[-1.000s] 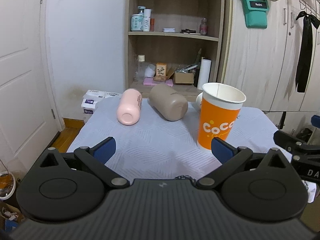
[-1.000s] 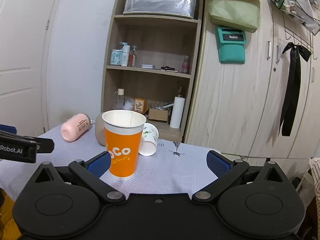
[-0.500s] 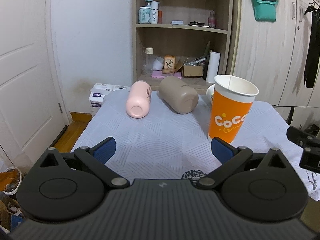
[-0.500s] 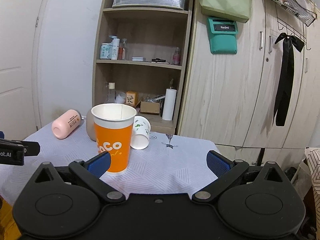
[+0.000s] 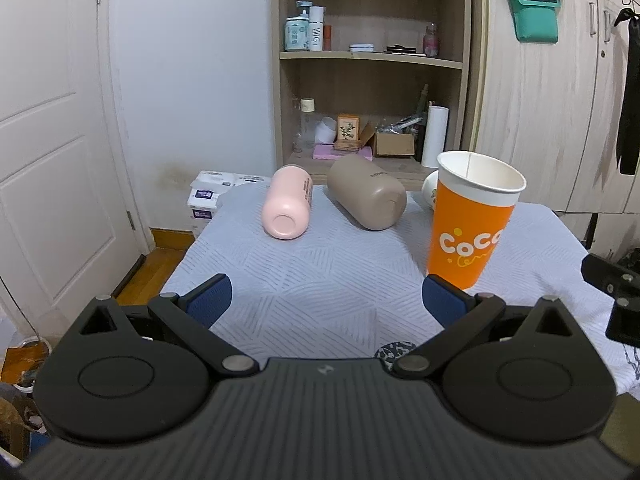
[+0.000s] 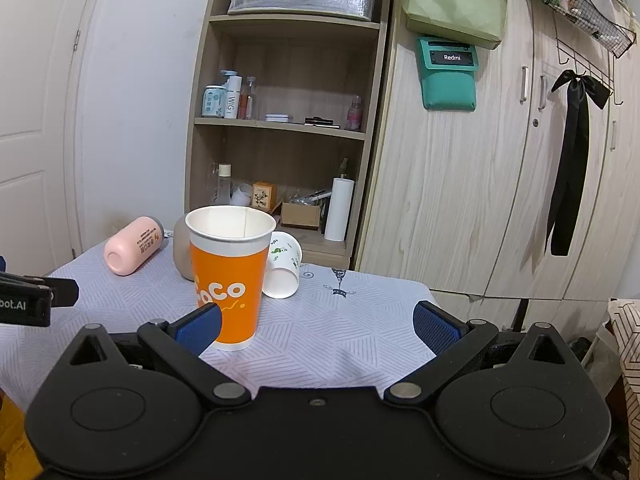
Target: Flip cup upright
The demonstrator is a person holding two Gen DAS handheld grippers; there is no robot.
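Left wrist view: left gripper (image 5: 326, 300) was held with fingers spread apart, nothing between them.
Right wrist view: right gripper (image 6: 316, 322) was held with fingers spread apart, nothing gripped.
Orange paper cup (image 6: 229, 276): was stood upright on the table cloth (image 6: 340, 328), mouth up.
White paper cup (image 6: 283, 266): was laid on its side just behind the orange cup.
Pink bottle (image 5: 288, 207): was laid on its side.
Taupe bottle (image 5: 368, 192): was laid on its side, beside the pink one.

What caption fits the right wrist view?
Open right gripper faces upright orange cup; white cup, pink bottle lie tipped behind.
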